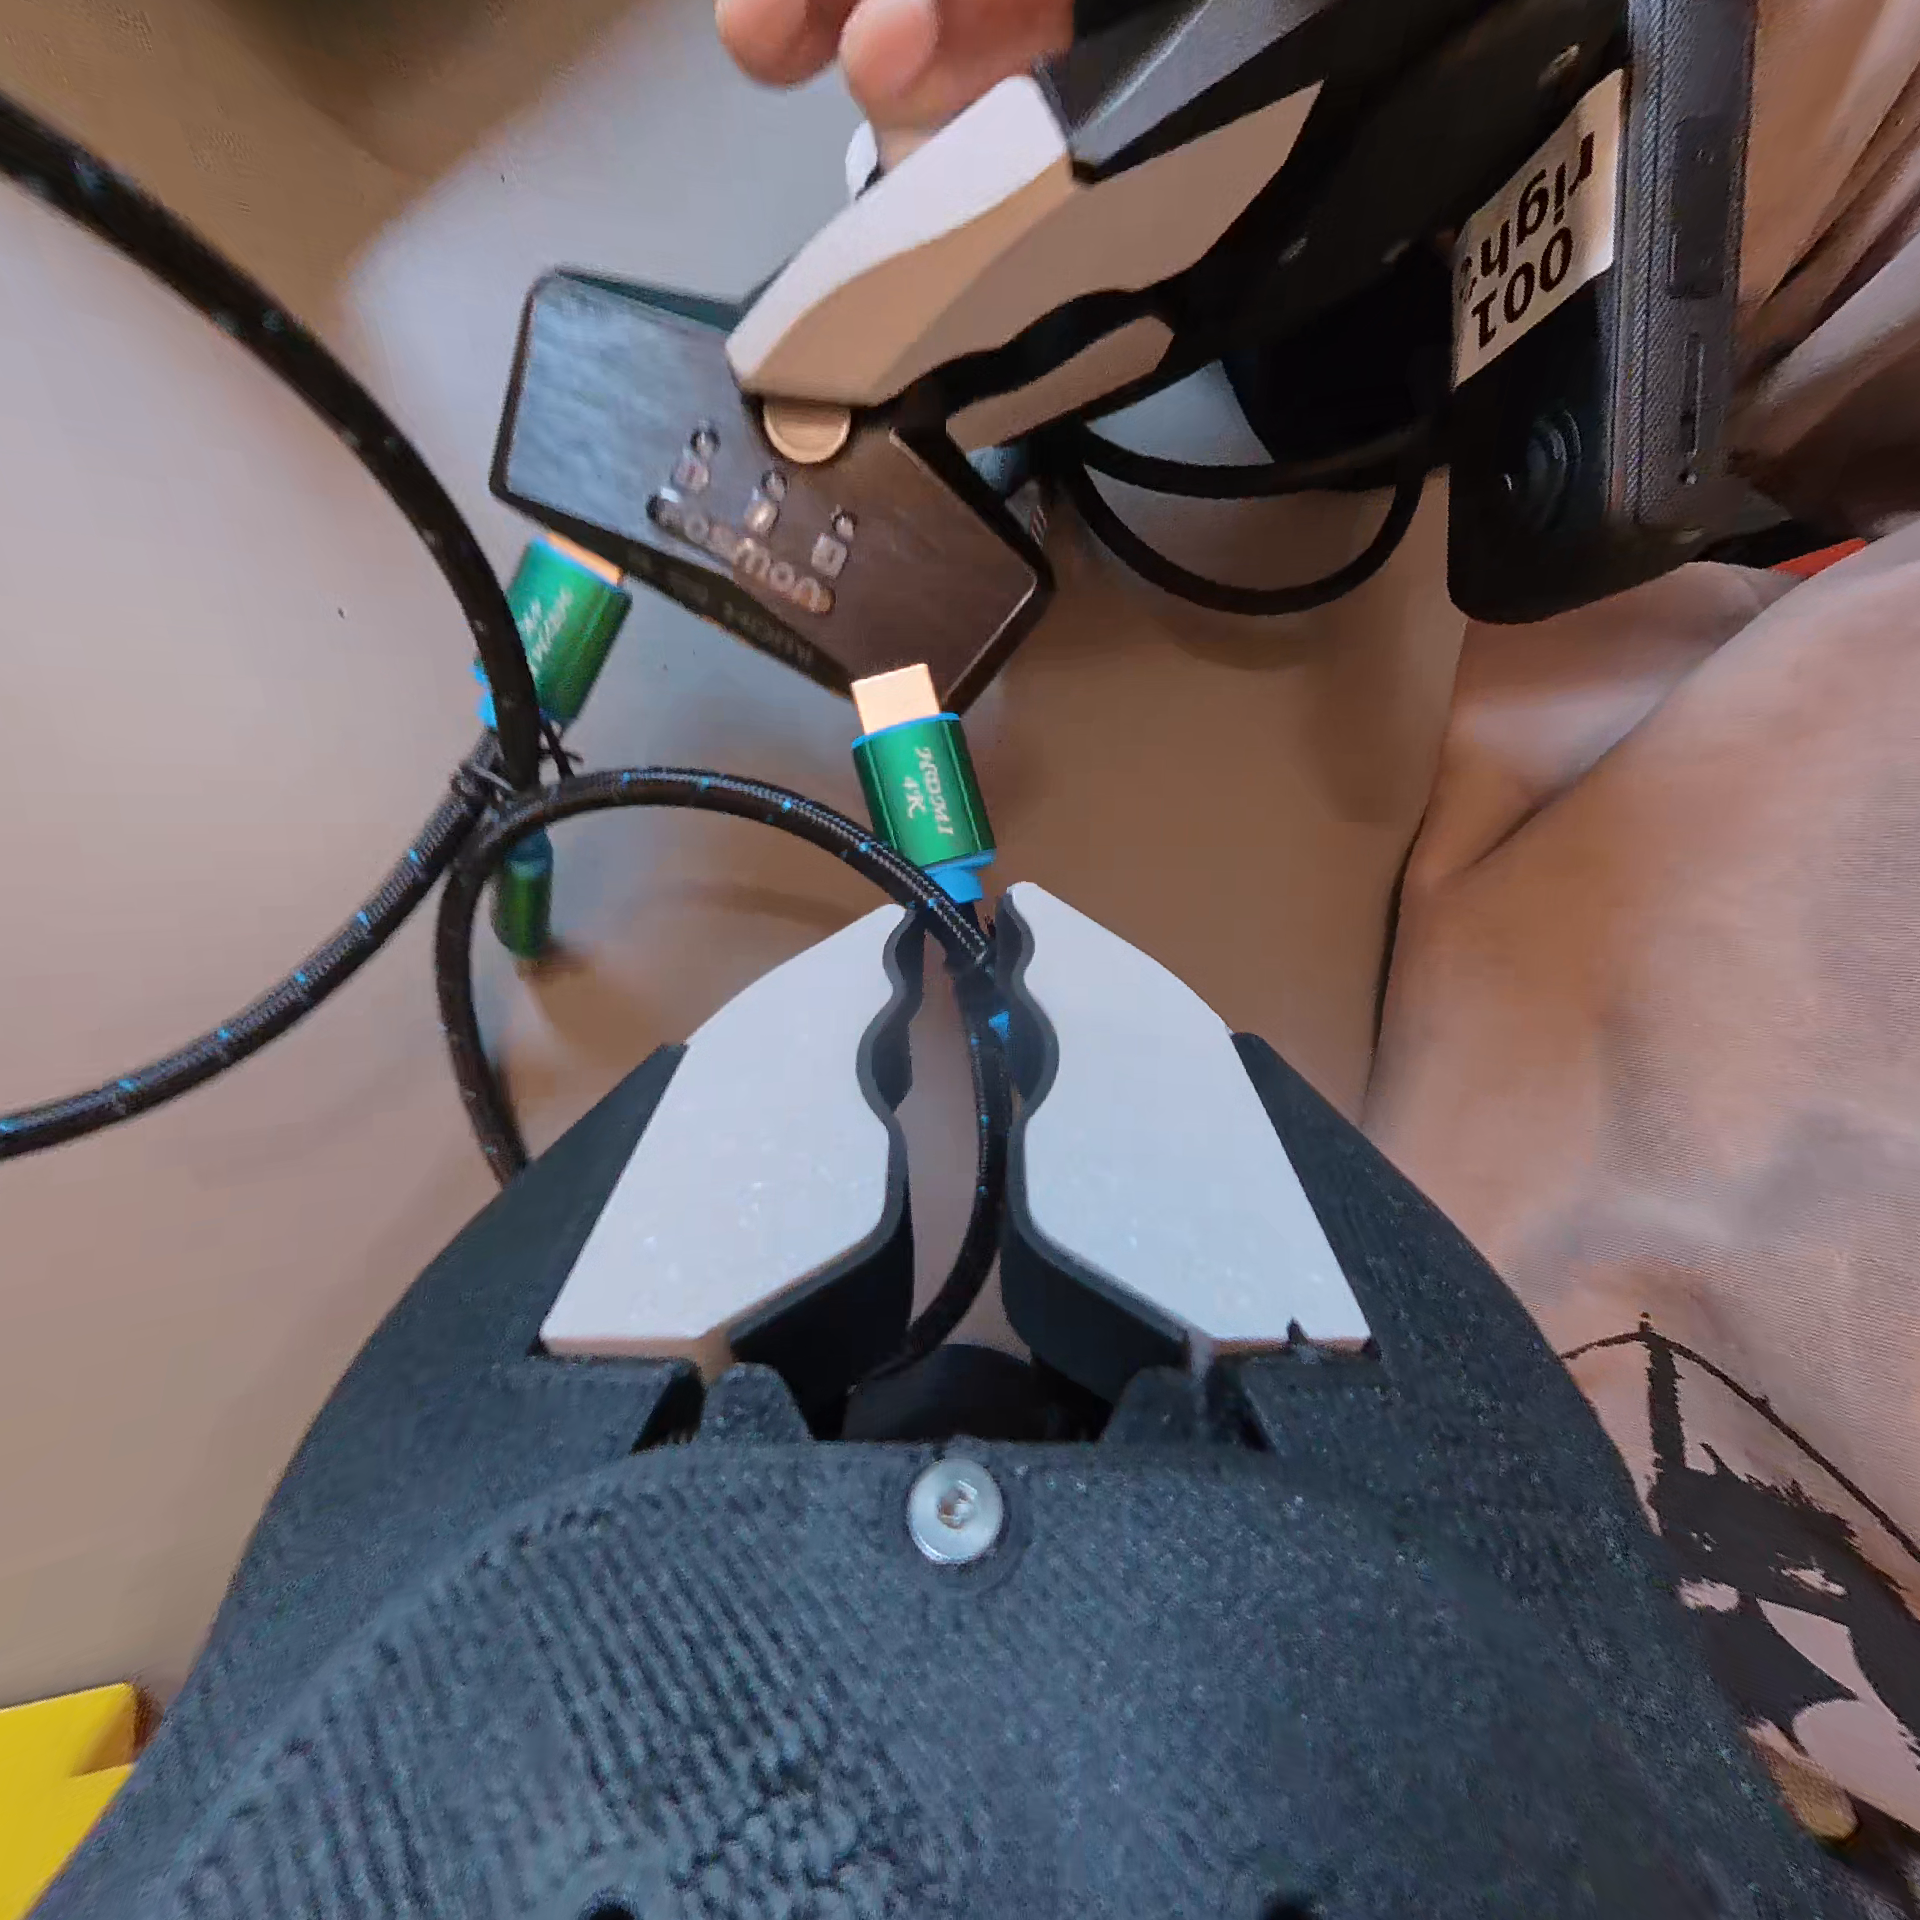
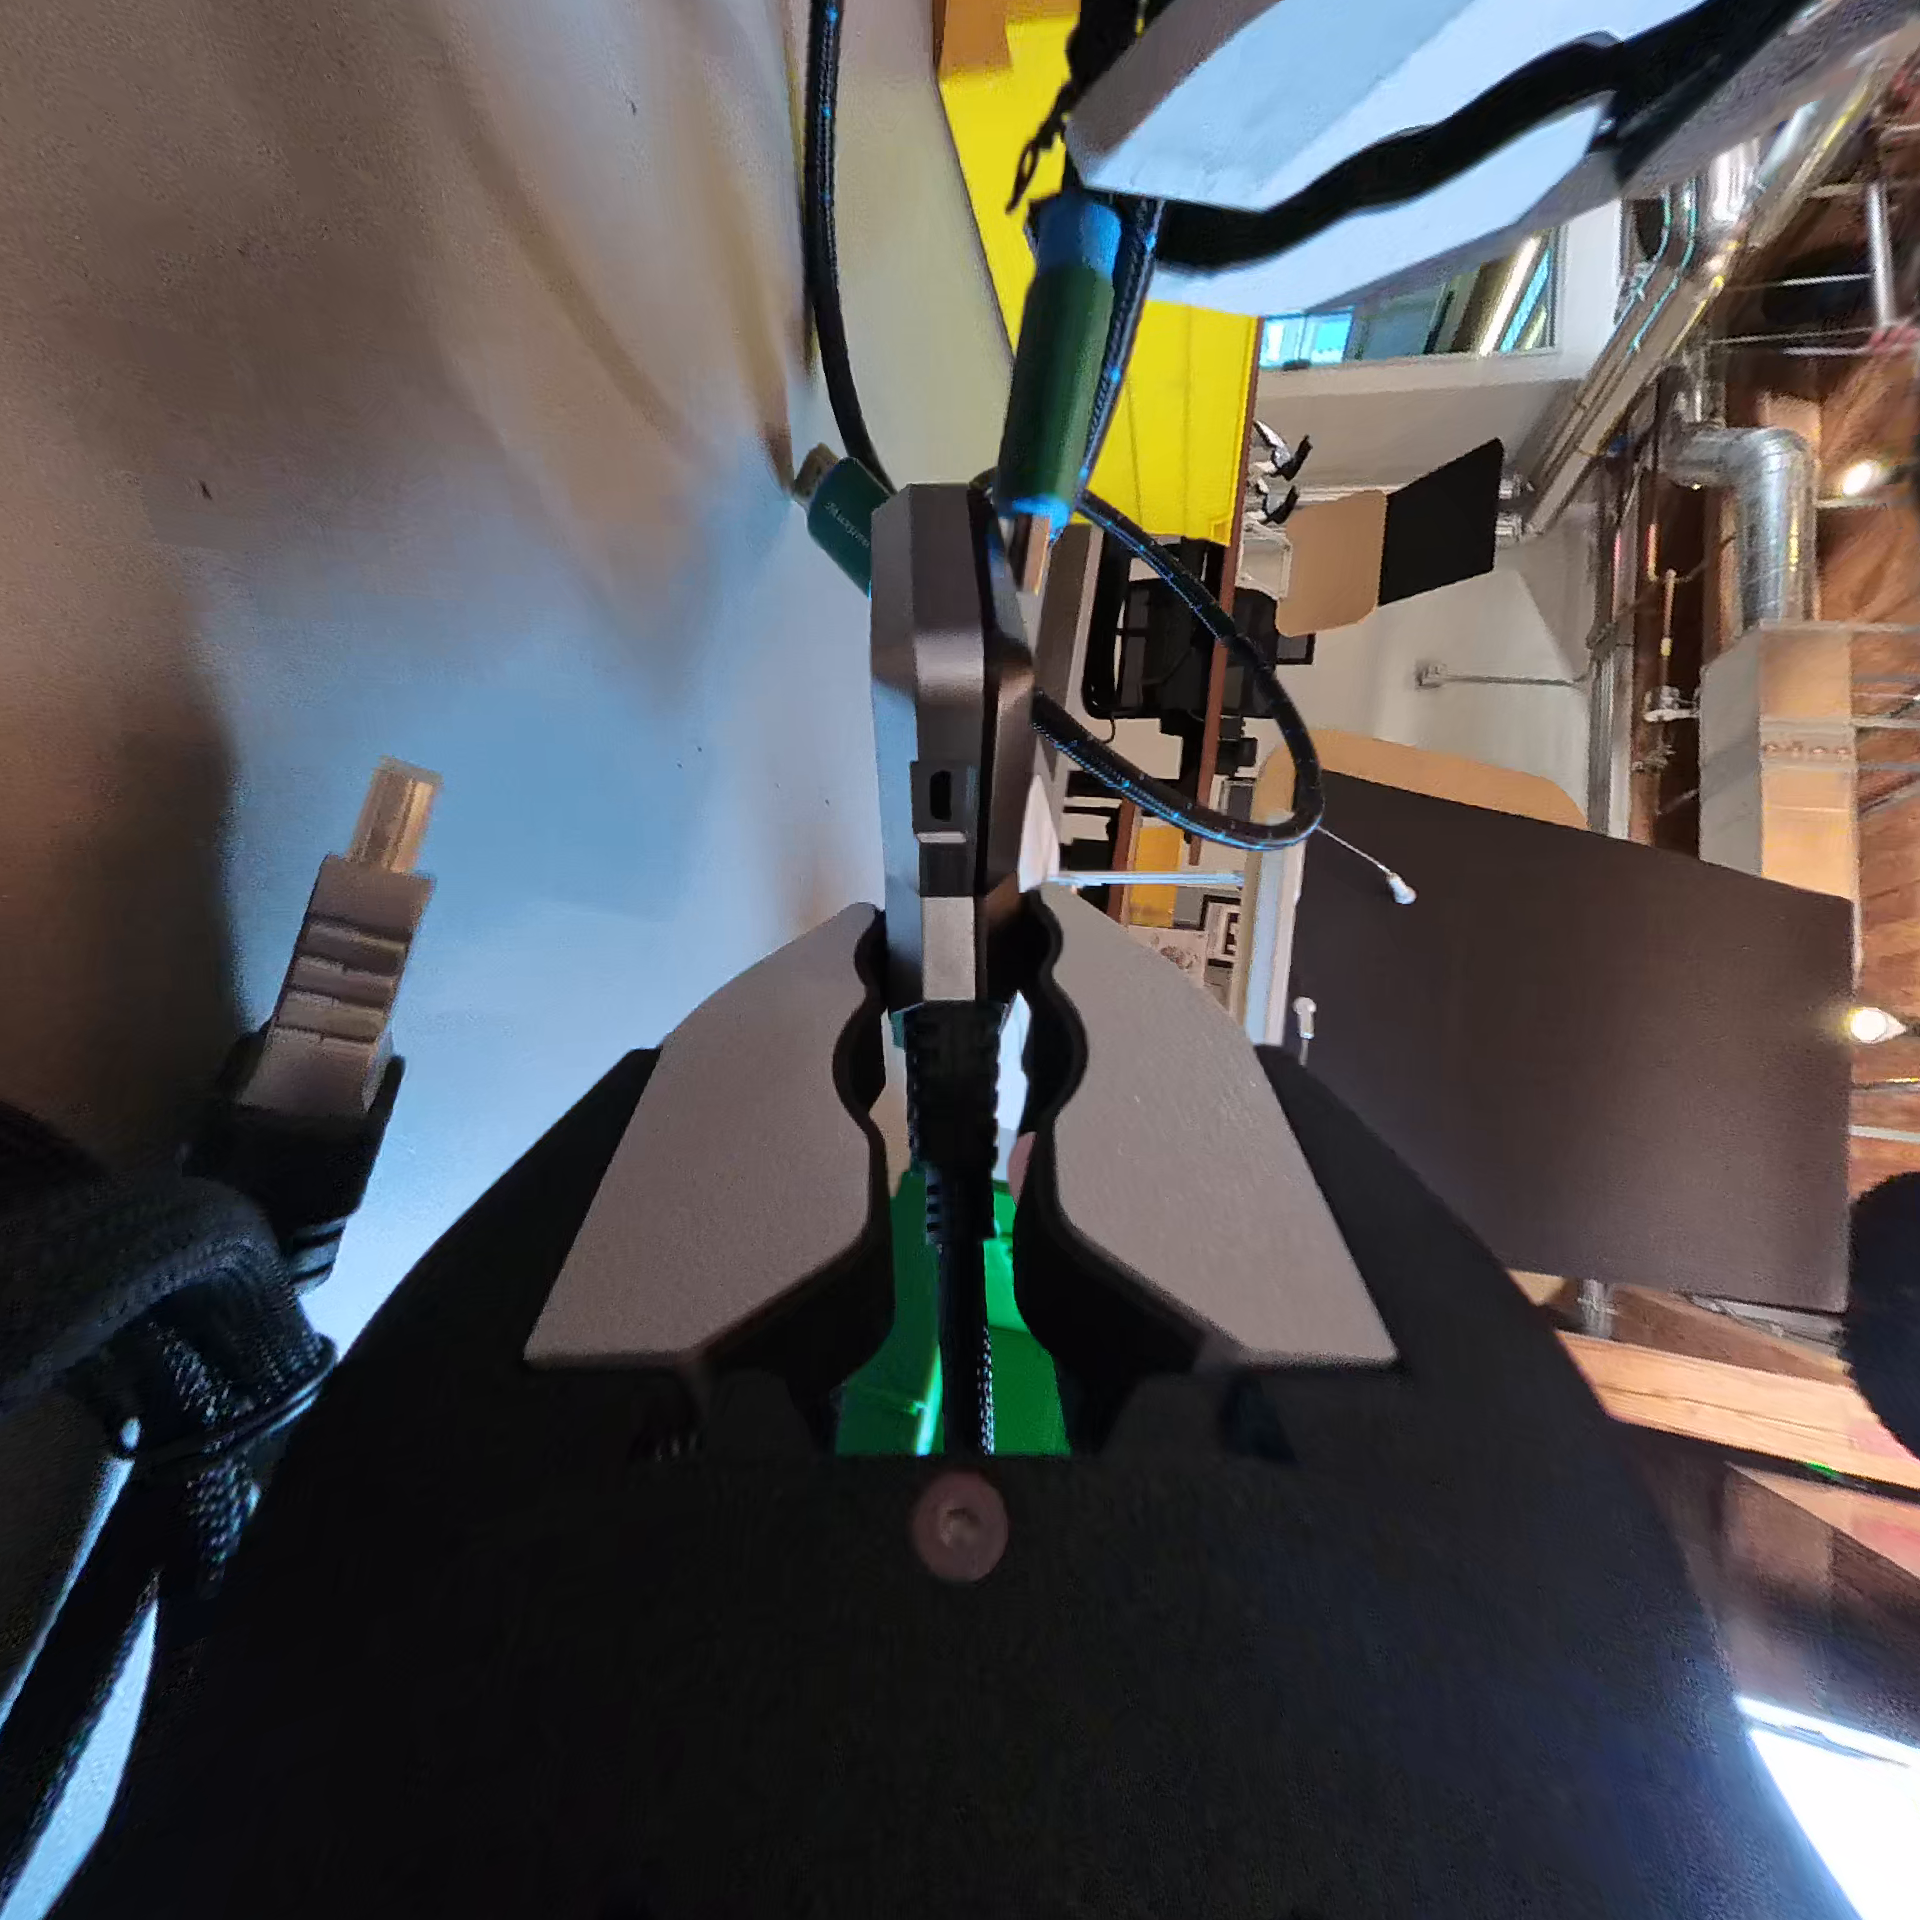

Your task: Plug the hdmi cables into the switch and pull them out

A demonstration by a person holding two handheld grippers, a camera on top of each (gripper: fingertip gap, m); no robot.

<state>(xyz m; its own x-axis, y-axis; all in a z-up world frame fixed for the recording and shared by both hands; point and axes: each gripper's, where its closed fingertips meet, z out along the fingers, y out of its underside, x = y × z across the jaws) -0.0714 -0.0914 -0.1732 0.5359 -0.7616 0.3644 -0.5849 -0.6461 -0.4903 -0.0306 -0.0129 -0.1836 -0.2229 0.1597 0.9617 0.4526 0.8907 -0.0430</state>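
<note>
My left gripper (image 1: 961, 914) is shut on the black braided cable (image 1: 982, 1091) just behind a green HDMI plug (image 1: 920, 805). The plug's gold tip (image 1: 896, 701) is bare and sits right at the near edge of the black switch (image 1: 623, 416). My right gripper (image 2: 956, 925) is shut on the switch (image 2: 940, 727), which is seen edge-on and held in the air. The switch's own cable (image 2: 961, 1195) runs back between the fingers. In the right wrist view the held plug (image 2: 1049, 384) points at the switch's side, below the left gripper (image 2: 1122, 218). The right gripper (image 1: 831, 405) reaches in from the top right.
Two more green plugs (image 1: 566, 634) (image 1: 520, 904) hang loose on braided cables over the beige table (image 1: 208, 520). A grey HDMI plug (image 2: 353, 956) on a bundled cable lies to the left. A yellow object (image 1: 62, 1766) is at the lower left. A person's shirt (image 1: 1662, 935) fills the right. The grippers' ends are close to 9 cm from one another.
</note>
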